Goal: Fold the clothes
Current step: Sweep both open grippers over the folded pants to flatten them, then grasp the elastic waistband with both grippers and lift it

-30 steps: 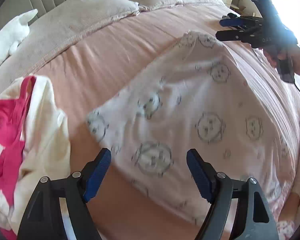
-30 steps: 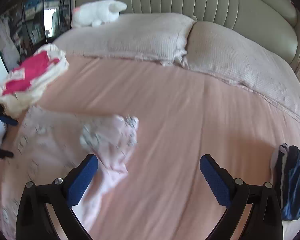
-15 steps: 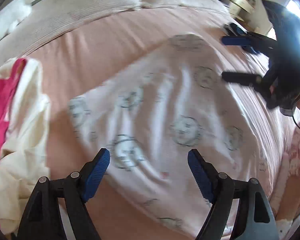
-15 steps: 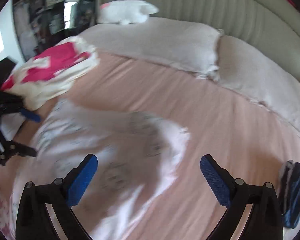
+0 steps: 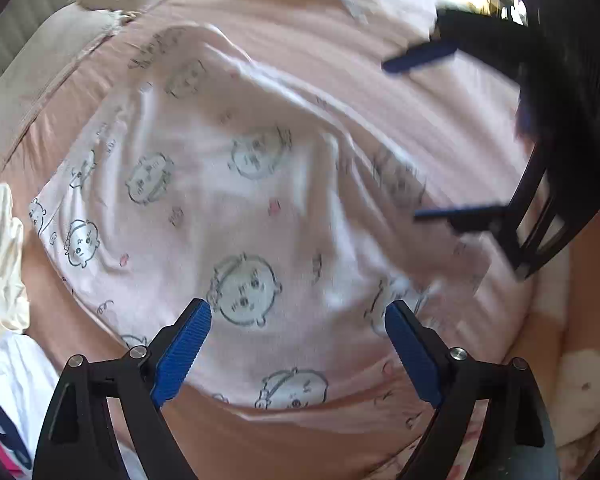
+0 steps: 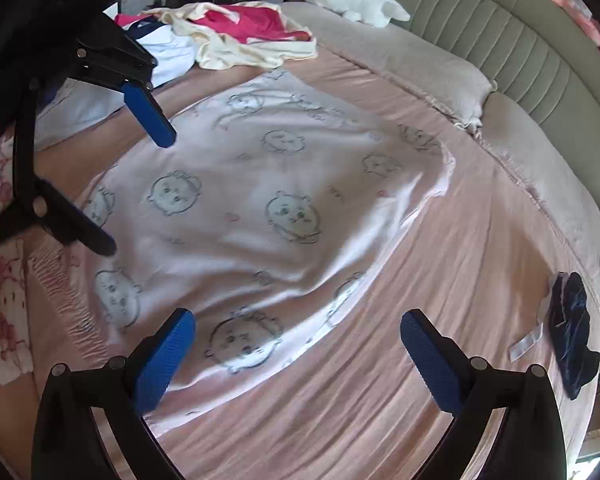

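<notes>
Now, step in hand: spreading the pink printed garment (image 6: pixel 260 208) flat on the bed (image 6: pixel 440 320) before any fold, by my reading.
Garment place: mid-bed, its far end near the pillows (image 6: pixel 420 68), its near hem toward the foot edge; creases run across the middle and one side edge curls up.
Left gripper (image 5: pixel 298 350): pointing down over the near hem, jaws opening, cloth below them but nothing pinched.
Right gripper (image 6: pixel 296 354): jaws standing wide over the garment's side edge and the bare sheet, holding nothing.
Doing it well: take the two near corners (not the loose middle), pull them gently apart and toward the foot edge so the creases run out, then lay the curled side down.
Watch for: dragging the sheet along with the cloth.
Neighbours: red and cream clothes pile (image 6: pixel 240 36) at the bed's left side; dark garment (image 6: pixel 572 328) near the right edge.
Changed since the earlier frames: the garment, bunched then at one end, now lies opened out; both grippers have swung closer over it.
</notes>
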Tool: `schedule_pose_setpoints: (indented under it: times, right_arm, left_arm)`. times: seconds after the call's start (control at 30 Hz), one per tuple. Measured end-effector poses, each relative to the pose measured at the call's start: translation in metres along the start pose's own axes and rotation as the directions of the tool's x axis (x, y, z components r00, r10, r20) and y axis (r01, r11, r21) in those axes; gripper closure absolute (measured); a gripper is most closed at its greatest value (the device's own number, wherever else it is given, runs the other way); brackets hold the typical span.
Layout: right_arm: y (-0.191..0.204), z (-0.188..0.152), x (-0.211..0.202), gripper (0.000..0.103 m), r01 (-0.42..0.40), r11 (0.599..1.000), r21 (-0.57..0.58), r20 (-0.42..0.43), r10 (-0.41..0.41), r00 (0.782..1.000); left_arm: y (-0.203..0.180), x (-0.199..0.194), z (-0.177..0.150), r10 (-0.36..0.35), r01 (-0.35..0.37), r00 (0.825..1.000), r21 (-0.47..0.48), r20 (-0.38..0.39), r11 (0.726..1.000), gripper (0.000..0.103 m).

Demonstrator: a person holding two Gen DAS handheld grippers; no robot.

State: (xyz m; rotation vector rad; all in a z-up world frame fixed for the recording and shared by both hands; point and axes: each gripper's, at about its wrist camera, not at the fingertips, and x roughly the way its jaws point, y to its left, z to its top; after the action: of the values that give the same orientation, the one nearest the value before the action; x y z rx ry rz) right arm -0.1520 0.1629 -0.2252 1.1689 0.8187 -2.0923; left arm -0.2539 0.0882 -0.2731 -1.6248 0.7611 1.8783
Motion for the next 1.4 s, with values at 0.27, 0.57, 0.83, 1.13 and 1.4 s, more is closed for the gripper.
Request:
schedule_pose_setpoints:
  times: [0.27, 0.57, 0.83, 1.13, 1.4]
  right_arm:
    - [-0.023, -0.029, -0.009, 0.0, -0.152, 0.948, 0.278, -0.074, 0.179, 0.981]
    - [0.028, -0.031, -0.005, 0.001, -0.358, 0.911, 0.203, -0.104, 0.384, 0.917]
    - [0.028, -0.039, 0.004, 0.001, -0.348, 0.906, 0.24, -0.12, 0.383, 0.916]
    - [0.047, -0.038, 0.01, 0.018, -0.236, 0.958, 0.164, -0.124, 0.257, 0.958]
    - [0.061, -0.039, 0.003, 0.059, -0.207, 0.973, 0.104, -0.087, 0.216, 0.973]
  left_arm:
    - [0.017, -0.025, 0.004, -0.009, 0.008, 1.0, -0.106, -0.011, 0.994, 0.013]
    - [-0.008, -0.011, 0.01, -0.137, 0.14, 0.99, 0.108, -0.035, 0.984, 0.015]
    - [-0.014, 0.017, 0.036, -0.059, 0.088, 0.994, 0.348, -0.094, 0.933, 0.015]
    - [-0.007, 0.058, 0.062, 0.037, 0.011, 0.989, 0.329, -0.14, 0.944, 0.0]
    - [0.015, 0.058, 0.09, 0.029, 0.003, 0.994, 0.291, -0.106, 0.957, 0.026]
